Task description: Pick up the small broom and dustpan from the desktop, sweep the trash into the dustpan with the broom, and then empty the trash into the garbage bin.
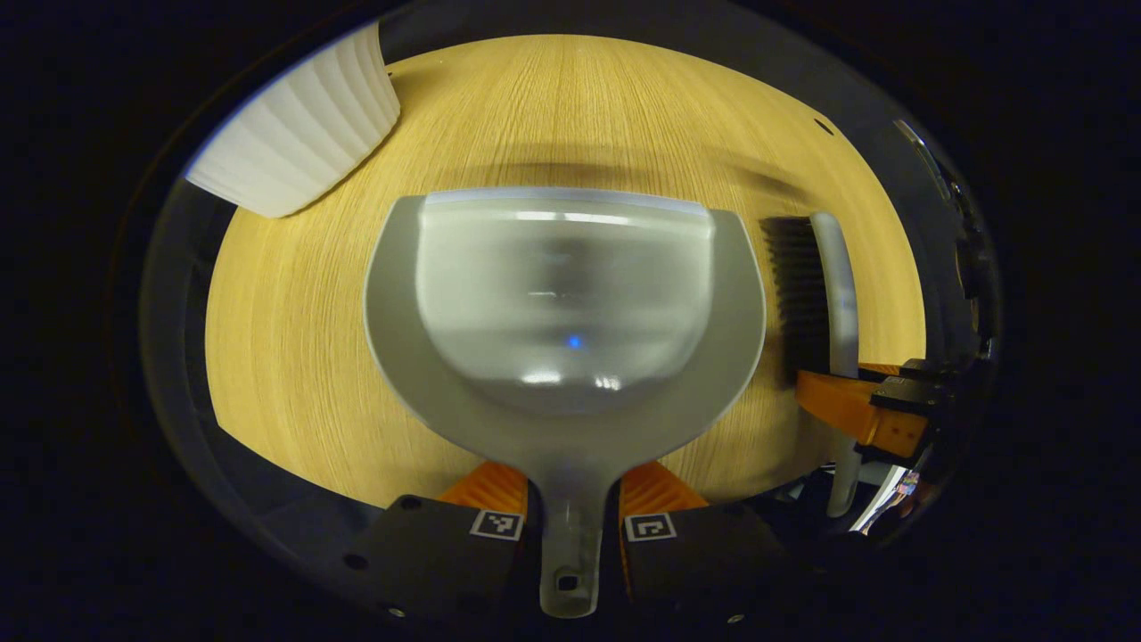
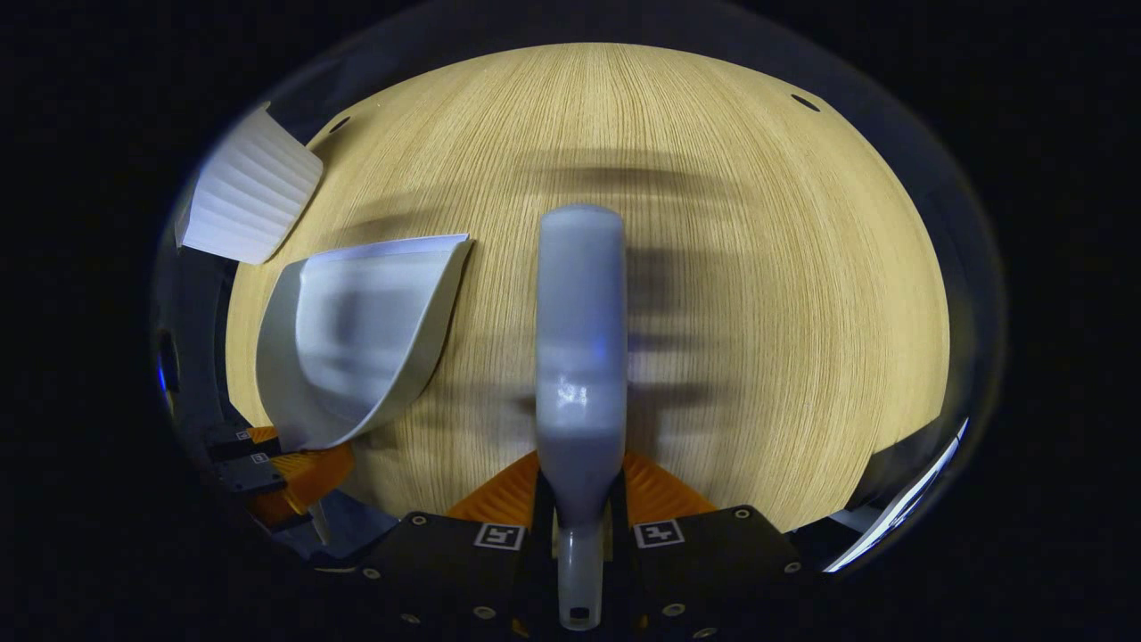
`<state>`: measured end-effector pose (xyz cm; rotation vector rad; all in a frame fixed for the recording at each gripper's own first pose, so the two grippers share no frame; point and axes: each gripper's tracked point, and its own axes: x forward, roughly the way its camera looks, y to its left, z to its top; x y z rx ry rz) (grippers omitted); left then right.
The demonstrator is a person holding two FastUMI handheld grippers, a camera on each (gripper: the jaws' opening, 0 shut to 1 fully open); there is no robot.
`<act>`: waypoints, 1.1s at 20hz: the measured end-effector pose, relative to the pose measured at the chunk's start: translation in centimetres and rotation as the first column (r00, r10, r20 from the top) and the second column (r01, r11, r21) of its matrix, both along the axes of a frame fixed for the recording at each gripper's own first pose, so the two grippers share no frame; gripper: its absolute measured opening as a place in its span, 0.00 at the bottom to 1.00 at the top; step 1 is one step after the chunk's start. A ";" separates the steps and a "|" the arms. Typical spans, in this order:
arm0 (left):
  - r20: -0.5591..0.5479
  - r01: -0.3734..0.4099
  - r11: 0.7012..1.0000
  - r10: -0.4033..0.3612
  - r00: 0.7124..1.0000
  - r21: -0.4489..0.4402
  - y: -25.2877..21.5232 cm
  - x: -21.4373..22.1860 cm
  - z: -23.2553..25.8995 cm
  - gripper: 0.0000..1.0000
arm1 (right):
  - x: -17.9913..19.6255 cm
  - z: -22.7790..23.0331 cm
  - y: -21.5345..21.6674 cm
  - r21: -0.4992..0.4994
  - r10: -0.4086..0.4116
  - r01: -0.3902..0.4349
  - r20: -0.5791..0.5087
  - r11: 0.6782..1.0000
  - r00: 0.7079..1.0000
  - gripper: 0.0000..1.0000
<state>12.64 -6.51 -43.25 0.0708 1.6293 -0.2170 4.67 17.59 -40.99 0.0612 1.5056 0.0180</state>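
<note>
A light wood-grain desktop point(image 2: 758, 267) carries a white ribbed garbage bin point(image 1: 299, 125) at its far-left corner.

Both gripper views look steeply down, close over the same desktop point(image 1: 294, 357).

The garbage bin point(image 1: 299, 129) is cut off at the top left edge of the left gripper view, so just part of its ribbed white wall shows; its rim and inside are out of sight. In the right gripper view the dustpan point(image 2: 357, 343) runs out of sight at the lower left, its handle hidden where the left gripper point(image 2: 267, 468) meets it. The broom point(image 2: 579, 357) shows its back alone there, bristles hidden beneath, and the shadows beside it on the desktop point(image 2: 784, 312) are smeared. Whether any trash lies in the dustpan's frosted scoop is too blurred to tell
</note>
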 end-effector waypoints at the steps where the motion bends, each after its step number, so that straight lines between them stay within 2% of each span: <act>1: 0.000 -0.001 1.000 0.001 1.000 0.000 0.1 -0.1 0.0 0.27 | 0.0 0.0 -0.1 0.000 0.000 0.000 0.000 1.000 1.000 0.30; 4: 0.002 0.003 1.000 -0.004 1.000 0.005 0.4 -0.5 0.2 0.27 | 0.1 0.0 0.0 0.003 0.001 -0.001 0.000 1.000 1.000 0.31; 5: 0.002 0.001 1.000 -0.001 1.000 0.005 0.4 -0.4 -0.1 0.28 | 0.0 0.0 0.0 0.006 0.001 -0.001 0.001 1.000 1.000 0.25; 6: -0.001 -0.002 1.000 0.002 1.000 0.006 0.4 -0.4 -0.2 0.28 | 0.1 -0.2 0.0 0.012 0.003 -0.003 0.004 1.000 1.000 0.34; 7: 0.001 -0.003 1.000 0.003 1.000 0.006 0.5 -0.4 -0.4 0.29 | -0.2 -0.2 -0.1 0.024 0.000 0.000 -0.009 1.000 1.000 0.35; 8: -0.001 -0.005 1.000 0.005 1.000 0.006 0.6 -0.5 -0.4 0.30 | -0.3 -0.4 0.1 0.035 -0.005 0.006 -0.012 0.999 1.000 0.27; 9: 0.000 -0.003 1.000 0.003 1.000 0.004 0.6 -0.3 -0.5 0.31 | -0.2 -0.5 0.2 0.036 -0.007 0.008 -0.010 0.999 1.000 0.37; 10: 0.001 -0.002 1.000 0.002 1.000 0.003 0.7 -0.3 -0.7 0.32 | -0.1 -0.6 0.4 0.036 -0.010 0.010 0.002 0.999 1.000 0.37; 11: 0.000 -0.001 1.000 0.001 1.000 0.004 0.5 -0.2 -0.6 0.33 | -0.1 -0.5 0.5 0.038 -0.014 0.013 0.009 0.999 1.000 0.30; 12: 0.002 0.000 1.000 0.000 1.000 -0.002 0.2 -0.2 -0.6 0.35 | 0.2 -0.5 0.6 0.044 -0.017 0.016 0.019 0.999 1.000 0.42; 13: 0.001 -0.001 1.000 0.001 1.000 -0.006 -0.3 -0.4 -0.5 0.37 | 0.3 -0.2 0.7 0.052 -0.021 0.019 0.026 0.998 0.999 0.41; 14: 0.010 -0.004 1.000 0.004 1.000 -0.029 -1.2 0.0 -0.4 0.40 | 0.5 -0.2 0.6 0.052 -0.021 0.019 0.032 0.998 0.999 0.47; 16: 0.011 -0.007 0.999 0.007 1.000 -0.038 -2.2 0.2 -0.1 0.55 | 0.4 0.1 0.3 0.051 -0.020 0.018 0.037 0.999 0.999 0.71; 17: 0.020 -0.002 1.000 0.003 1.000 -0.030 -1.5 0.1 0.2 0.62 | 0.4 0.3 0.2 0.055 -0.021 0.019 0.041 0.998 0.999 0.77; 19: 0.035 0.006 1.000 -0.005 0.999 -0.025 -1.3 0.3 0.5 0.63 | 0.5 1.0 -0.1 0.056 -0.025 0.022 0.062 0.998 0.998 0.85; 22: 0.081 0.019 0.999 -0.015 0.997 -0.048 -1.3 0.7 0.9 0.65 | 1.4 3.1 -0.8 0.050 -0.034 0.028 0.121 0.998 0.992 0.91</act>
